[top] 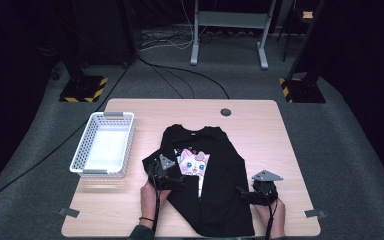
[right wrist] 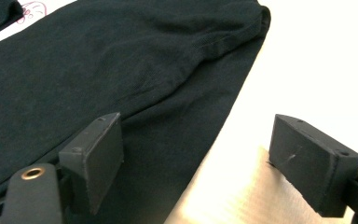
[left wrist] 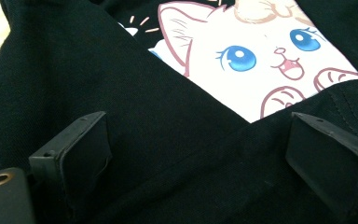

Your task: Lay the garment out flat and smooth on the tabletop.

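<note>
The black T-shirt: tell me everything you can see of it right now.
The T-shirt is black, soft knit cotton by its look, with a pink-and-white cartoon cat print on the chest. It lies flat on the wooden table, collar toward the far edge, hem near the person. Its left side is folded inward, a black flap covering part of the cat. The left gripper stands open over that fold; the right gripper, open, straddles the shirt's right edge.

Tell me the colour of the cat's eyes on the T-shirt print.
Blue, on the cat print of the black T-shirt; clearest in the left gripper view.
</note>
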A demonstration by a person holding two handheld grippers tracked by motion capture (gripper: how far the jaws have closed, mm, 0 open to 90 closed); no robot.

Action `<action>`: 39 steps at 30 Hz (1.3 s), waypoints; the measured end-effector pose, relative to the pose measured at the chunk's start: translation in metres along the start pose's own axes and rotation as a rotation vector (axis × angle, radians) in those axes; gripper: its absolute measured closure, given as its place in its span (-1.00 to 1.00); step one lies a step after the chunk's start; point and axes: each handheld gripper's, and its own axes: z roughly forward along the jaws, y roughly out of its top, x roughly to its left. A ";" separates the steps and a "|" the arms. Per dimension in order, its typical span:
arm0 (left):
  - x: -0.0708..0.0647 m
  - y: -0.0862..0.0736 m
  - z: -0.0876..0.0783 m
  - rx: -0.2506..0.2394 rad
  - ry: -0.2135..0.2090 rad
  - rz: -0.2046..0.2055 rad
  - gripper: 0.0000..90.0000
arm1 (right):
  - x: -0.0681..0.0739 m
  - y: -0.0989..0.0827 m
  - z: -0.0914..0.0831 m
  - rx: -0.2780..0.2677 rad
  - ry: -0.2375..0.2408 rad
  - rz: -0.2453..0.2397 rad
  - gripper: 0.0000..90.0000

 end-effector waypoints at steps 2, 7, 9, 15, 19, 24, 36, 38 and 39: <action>0.001 0.001 0.000 0.002 0.003 0.001 -0.85 | -0.001 0.002 0.002 -0.001 0.002 -0.003 -0.62; 0.002 0.002 0.002 0.002 0.014 -0.003 -0.85 | -0.004 0.007 0.007 -0.001 0.007 -0.007 -0.63; 0.001 0.002 0.001 -0.005 0.023 -0.001 -0.85 | -0.003 0.006 0.007 -0.002 0.006 -0.007 -0.63; 0.001 0.001 0.000 -0.010 0.021 -0.004 -0.88 | -0.003 0.006 0.007 -0.001 0.004 -0.004 -0.63; -0.007 -0.001 -0.006 -0.069 0.033 0.036 -0.91 | -0.003 0.006 0.007 -0.001 0.004 -0.004 -0.63; -0.025 0.007 -0.012 -0.123 -0.039 0.034 -0.84 | -0.003 0.006 0.007 -0.001 0.004 -0.004 -0.63; -0.056 0.024 0.016 0.019 -0.078 0.067 -0.30 | -0.004 0.006 0.007 -0.001 0.005 -0.003 -0.63; -0.056 0.022 0.014 0.005 -0.071 0.069 -0.15 | -0.004 0.006 0.007 -0.001 0.005 -0.003 -0.63; -0.055 0.021 0.013 -0.002 -0.069 0.065 -0.05 | -0.004 0.006 0.007 -0.001 0.005 -0.004 -0.63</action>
